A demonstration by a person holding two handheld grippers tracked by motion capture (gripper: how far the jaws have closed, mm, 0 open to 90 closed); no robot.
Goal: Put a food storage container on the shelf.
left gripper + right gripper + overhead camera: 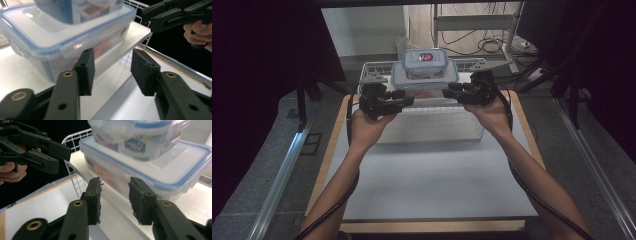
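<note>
Both forearms reach in from the near edge of the table (422, 185) and angle toward each other, the hands meeting the front of a white wire basket (377, 67) at the far end. On a white board (136, 33) laid over the basket stands a large box (424, 80) with a blue-rimmed clear lid, and a small box (426, 62) sits stacked on that lid.

The left hand (364, 127) is wrapped around its tool from below, wrist slightly bent back, holding the left gripper (404, 97) roughly level and pointing inward toward the large box's left end. In the left gripper view the jaws stand apart with nothing between them; the left jaw lies just in front of the box's near corner, not pressing on it.

The right hand (492, 112) mirrors this, forearm stretched further, holding the right gripper (449, 92) level and aimed inward at the box's right end. In the right gripper view (113, 195) its jaws are likewise parted and empty, just short of the large box (150, 170), with the small box (135, 137) above. Each gripper view shows the other gripper across the basket's front, with fingers curled around its handle.
</note>
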